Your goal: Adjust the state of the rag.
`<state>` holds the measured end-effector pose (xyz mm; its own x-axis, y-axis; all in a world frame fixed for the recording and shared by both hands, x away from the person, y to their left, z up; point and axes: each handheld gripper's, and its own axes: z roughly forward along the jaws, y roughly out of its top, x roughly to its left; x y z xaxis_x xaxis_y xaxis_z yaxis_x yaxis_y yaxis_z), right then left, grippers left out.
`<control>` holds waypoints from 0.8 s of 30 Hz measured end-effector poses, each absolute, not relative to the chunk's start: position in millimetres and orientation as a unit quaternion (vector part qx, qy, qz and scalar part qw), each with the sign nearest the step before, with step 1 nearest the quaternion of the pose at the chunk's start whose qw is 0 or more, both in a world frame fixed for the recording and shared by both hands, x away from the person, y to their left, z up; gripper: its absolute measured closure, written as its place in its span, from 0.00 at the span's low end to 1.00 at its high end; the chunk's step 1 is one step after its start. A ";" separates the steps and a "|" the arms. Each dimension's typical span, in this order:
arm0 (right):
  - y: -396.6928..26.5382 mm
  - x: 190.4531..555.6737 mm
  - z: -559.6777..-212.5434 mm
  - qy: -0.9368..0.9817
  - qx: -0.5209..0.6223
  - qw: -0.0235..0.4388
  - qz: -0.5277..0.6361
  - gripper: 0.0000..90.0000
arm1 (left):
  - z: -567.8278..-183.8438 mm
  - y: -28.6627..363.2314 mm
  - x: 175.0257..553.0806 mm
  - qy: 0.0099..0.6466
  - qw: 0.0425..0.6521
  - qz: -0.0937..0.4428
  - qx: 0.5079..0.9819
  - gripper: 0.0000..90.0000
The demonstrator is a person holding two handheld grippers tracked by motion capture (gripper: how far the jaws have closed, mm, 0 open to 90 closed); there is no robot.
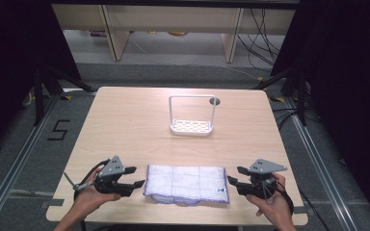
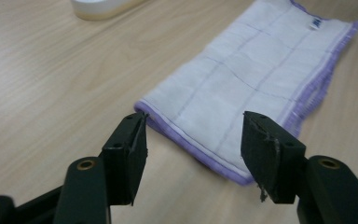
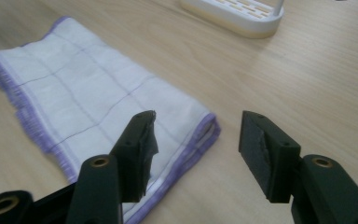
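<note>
Cloth (image 1: 187, 183), white with purple grid lines and a purple fringed edge, lies folded flat near the front edge of the table (image 1: 125, 125), between the two grippers. Left gripper (image 1: 134, 177) sits just beside the cloth's left end, held in a hand (image 1: 87, 196), its fingers (image 2: 129, 151) spread and empty; in the left gripper view they frame the near short edge of the cloth without touching it. Right gripper (image 1: 235, 176) sits just beside the cloth's right end, held in the other hand (image 1: 270, 202), its fingers (image 3: 140, 149) also spread and holding nothing, with the folded corner lying under and between them in the right gripper view. White rack (image 1: 192, 126) with a slotted base and a tall hoop handle stands farther back, well apart from the cloth.
</note>
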<state>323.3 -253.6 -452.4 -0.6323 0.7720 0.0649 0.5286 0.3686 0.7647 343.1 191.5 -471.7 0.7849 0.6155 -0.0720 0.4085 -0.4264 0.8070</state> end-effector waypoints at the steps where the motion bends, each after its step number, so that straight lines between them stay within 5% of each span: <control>1: -253.0 329.4 -453.8 0.817 0.395 0.159 0.390 0.49 | -471.5 191.3 350.2 0.306 0.435 0.113 0.839 0.43; 13: -237.3 368.5 -474.2 0.832 0.403 0.140 0.354 0.50 | -493.3 165.9 400.5 0.345 0.401 0.080 0.845 0.41; 24: -220.7 376.6 -482.3 0.842 0.400 0.139 0.336 0.49 | -499.2 157.7 407.8 0.342 0.389 0.078 0.852 0.40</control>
